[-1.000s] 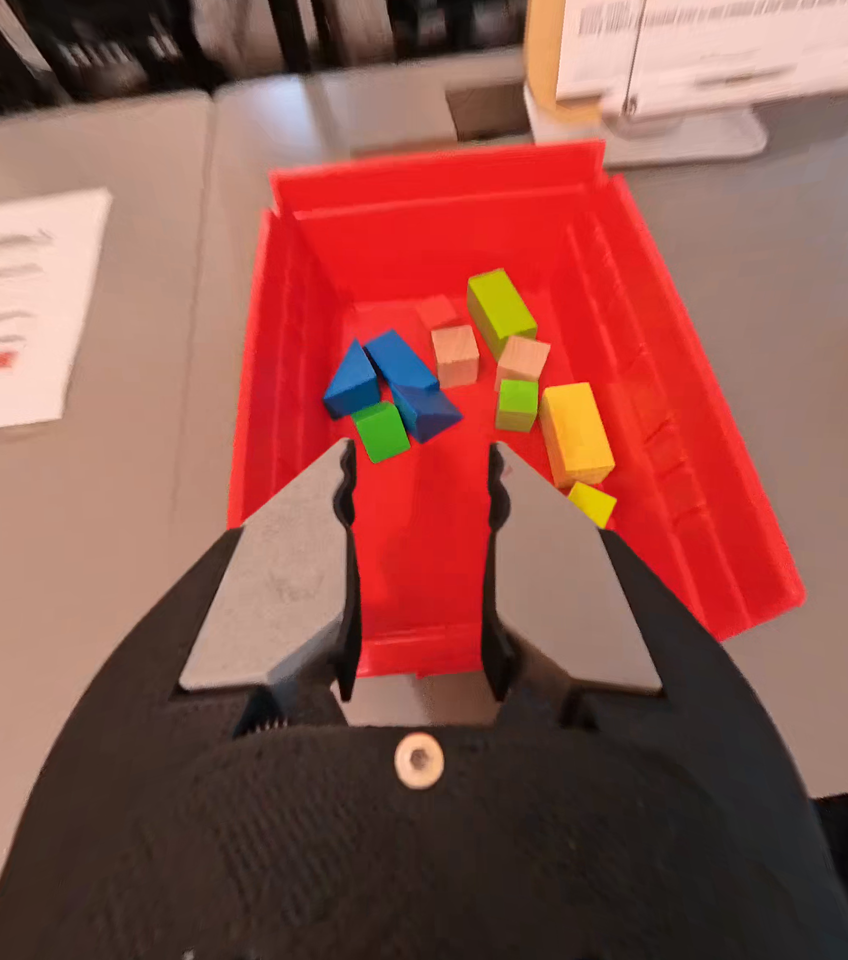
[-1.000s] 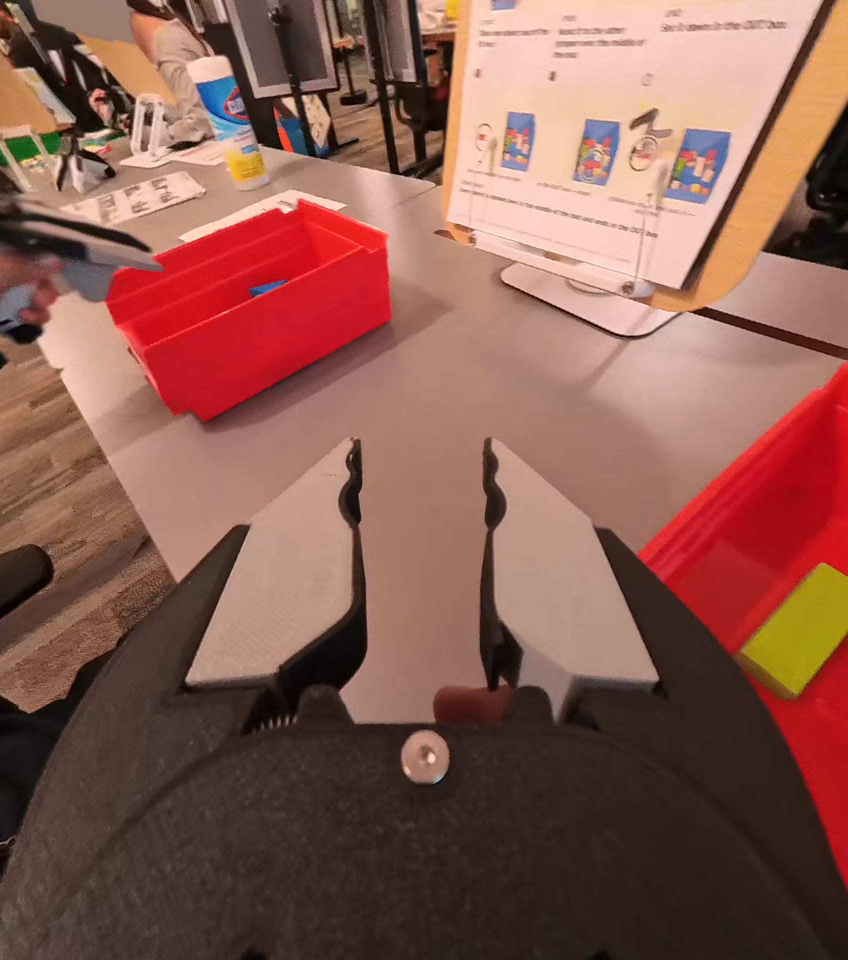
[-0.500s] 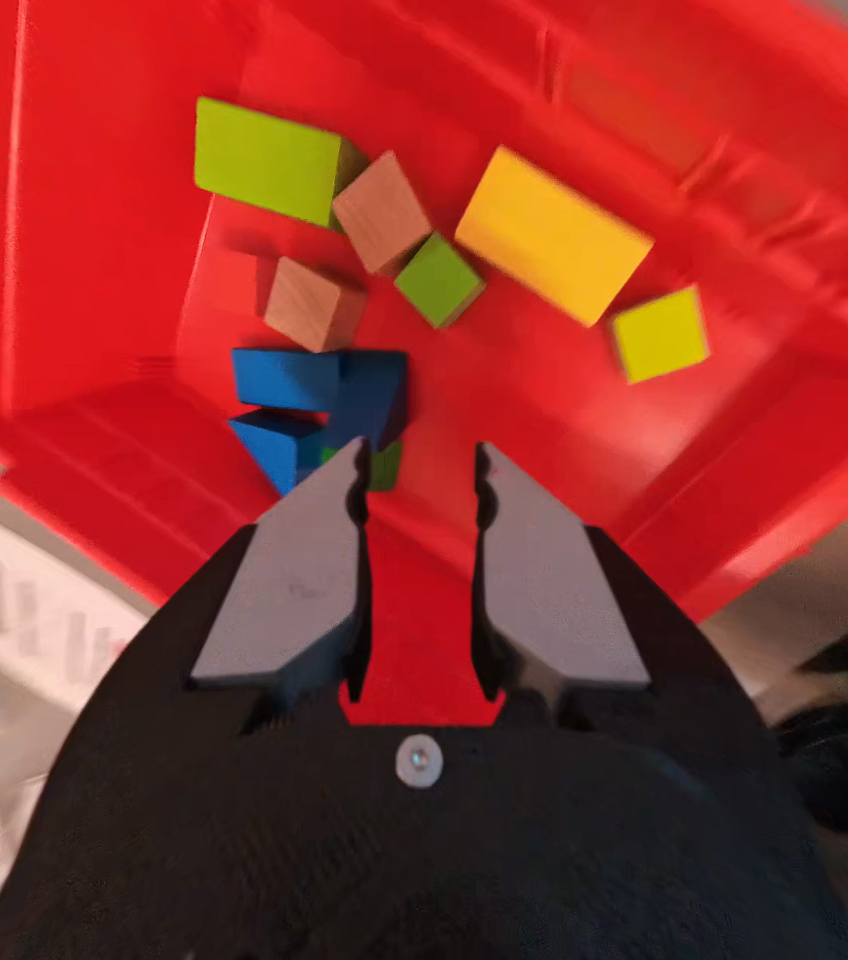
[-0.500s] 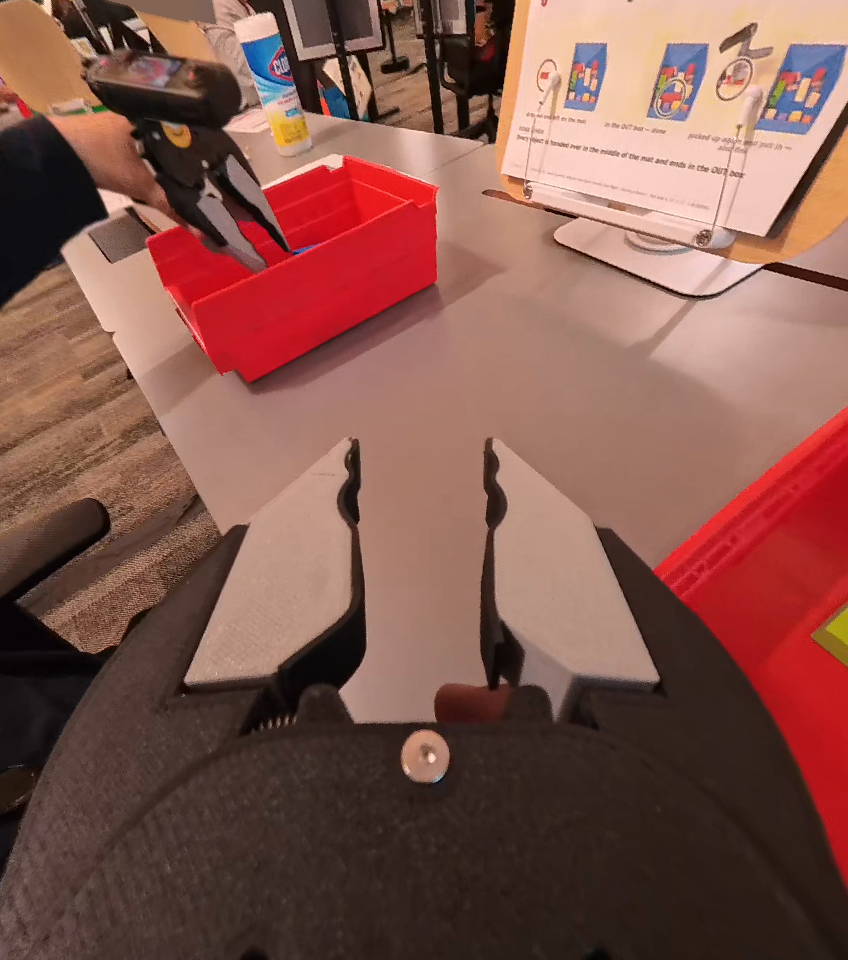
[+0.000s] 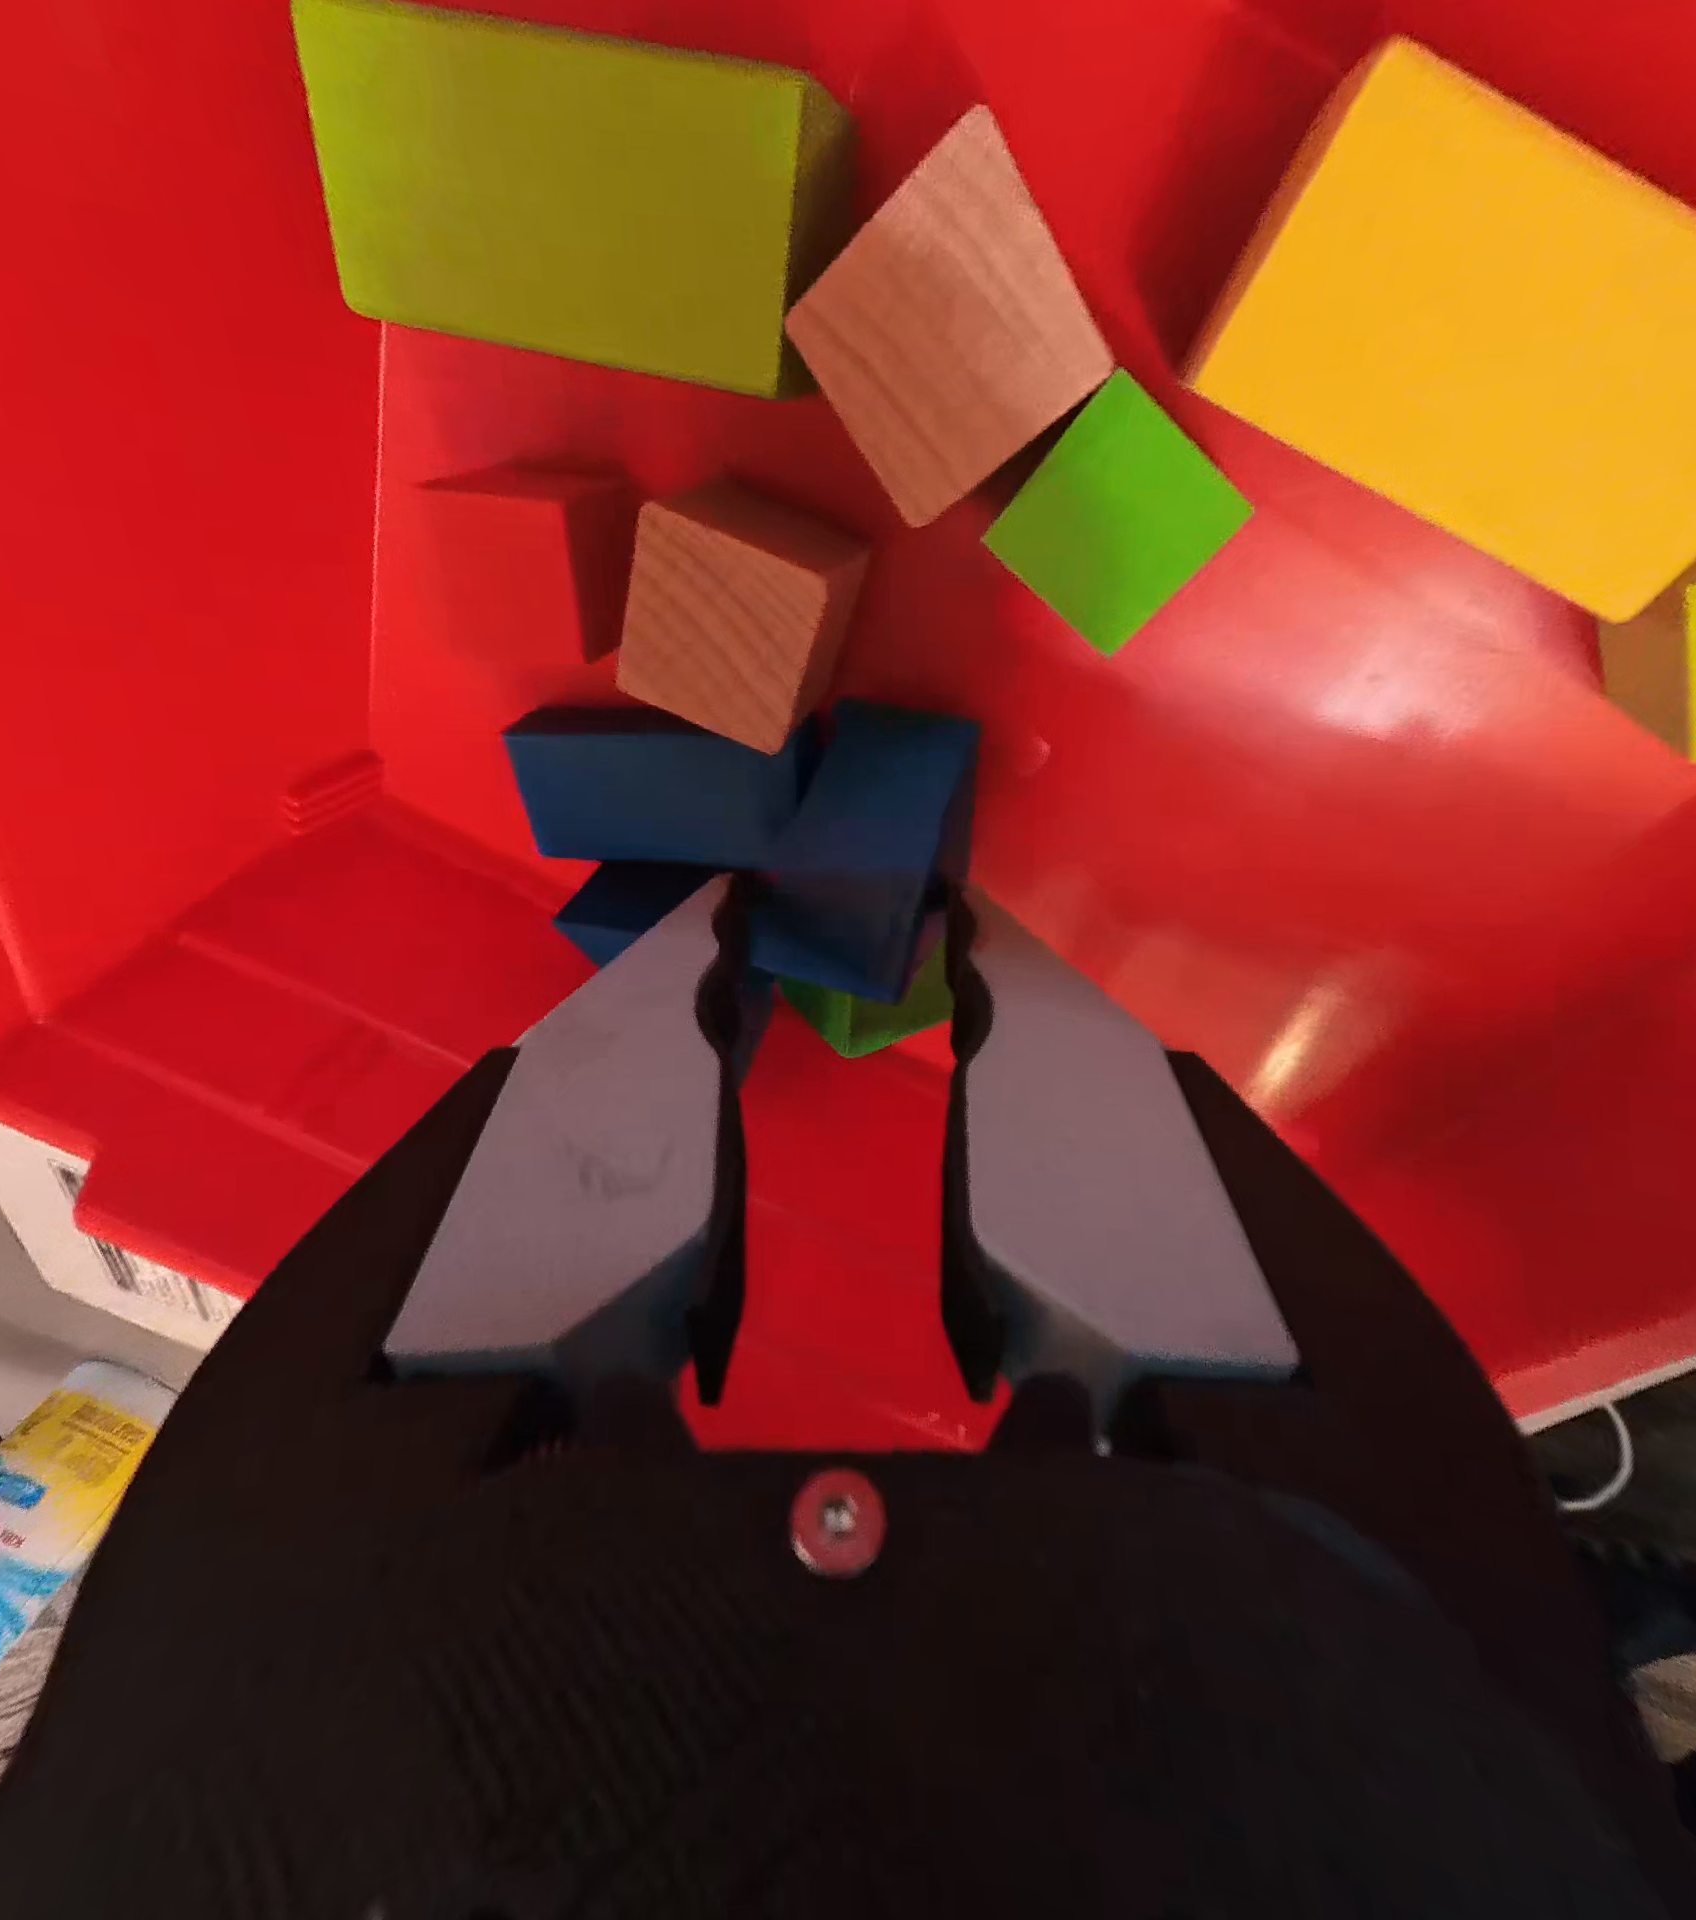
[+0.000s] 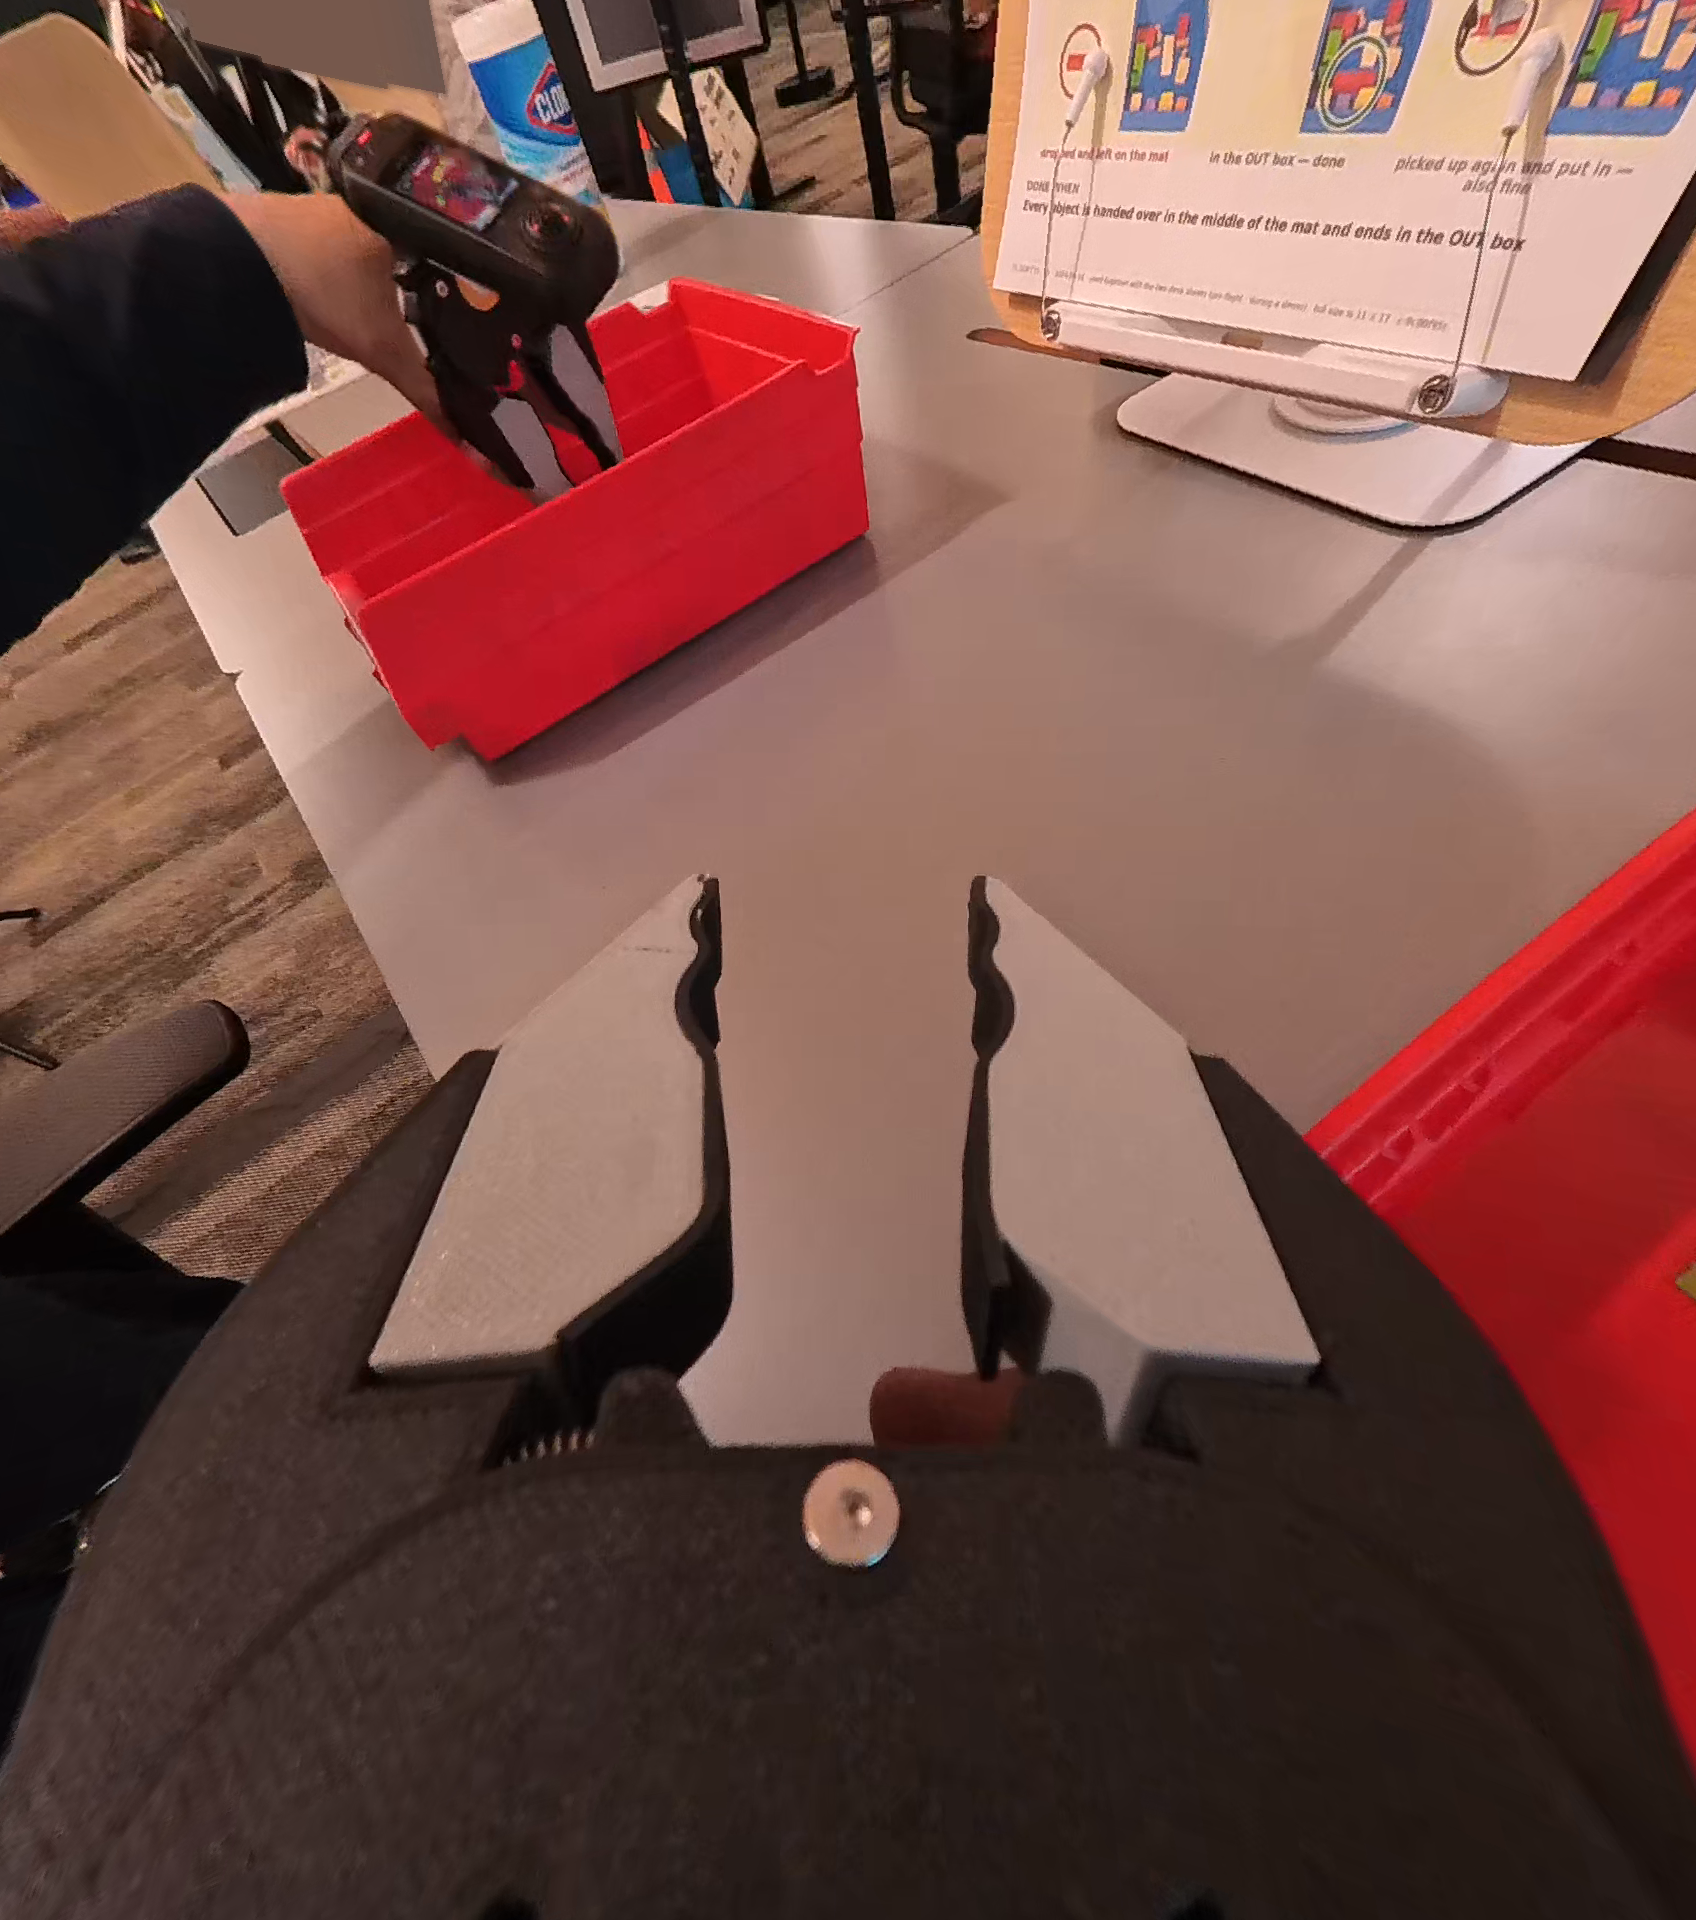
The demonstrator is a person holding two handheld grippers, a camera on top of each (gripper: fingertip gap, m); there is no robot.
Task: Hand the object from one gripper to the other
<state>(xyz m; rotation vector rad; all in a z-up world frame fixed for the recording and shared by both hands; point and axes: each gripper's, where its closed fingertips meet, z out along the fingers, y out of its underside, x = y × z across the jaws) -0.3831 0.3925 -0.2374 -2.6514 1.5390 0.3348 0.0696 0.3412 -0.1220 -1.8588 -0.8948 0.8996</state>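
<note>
1. Nothing is handed over yet: my left gripper (image 5: 839, 914) is down in the red bin (image 5: 148, 520), jaws parted around a blue block (image 5: 854, 883) (not clamped, as far as I can tell).
2. My right gripper (image 6: 839, 904) waits open and empty over the grey table (image 6: 1083, 727).
3. At 12 o'clock lie smooth painted blocks and a bare wooden cube (image 5: 740, 613) with visible grain; the bin is glossy plastic.

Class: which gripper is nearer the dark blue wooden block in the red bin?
Left. The left gripper has its tips at the dark blue wooden block; the right gripper hovers over grey table, away from that bin.
</note>
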